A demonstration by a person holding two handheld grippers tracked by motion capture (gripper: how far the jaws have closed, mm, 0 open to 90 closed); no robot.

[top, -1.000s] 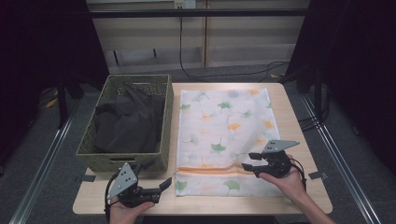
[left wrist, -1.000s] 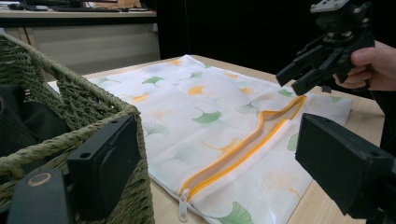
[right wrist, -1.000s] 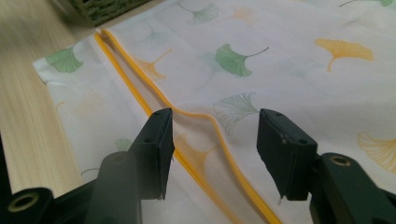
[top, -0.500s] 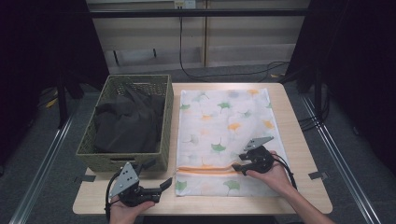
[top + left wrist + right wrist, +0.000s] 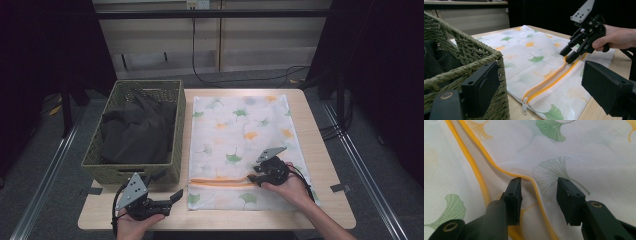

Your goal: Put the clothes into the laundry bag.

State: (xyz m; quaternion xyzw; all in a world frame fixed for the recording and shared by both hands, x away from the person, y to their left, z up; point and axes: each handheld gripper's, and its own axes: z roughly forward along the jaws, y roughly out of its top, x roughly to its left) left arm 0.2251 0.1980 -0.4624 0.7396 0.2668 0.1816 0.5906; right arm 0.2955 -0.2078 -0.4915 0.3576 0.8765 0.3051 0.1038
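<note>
A white mesh laundry bag (image 5: 240, 130) with a ginkgo-leaf print lies flat on the table. Its orange zipper (image 5: 220, 181) near the front stands unzipped, the pull (image 5: 524, 108) at the left end. My right gripper (image 5: 254, 178) rests on the bag at the right part of the opening. Its jaws have just been closing, and the upper orange zipper edge (image 5: 534, 185) runs between them, the pads still apart from it. My left gripper (image 5: 169, 186) waits open and empty at the table's front left, beside the basket.
A green woven basket (image 5: 177, 125) holding dark clothing (image 5: 137, 130) stands left of the bag, close to my left gripper. Bare wooden table (image 5: 310, 130) shows right of the bag. Shelving and cables lie beyond the far edge.
My right gripper moved left and down onto the zipper opening, and its jaws have narrowed around the orange edge. The left gripper stayed put.
</note>
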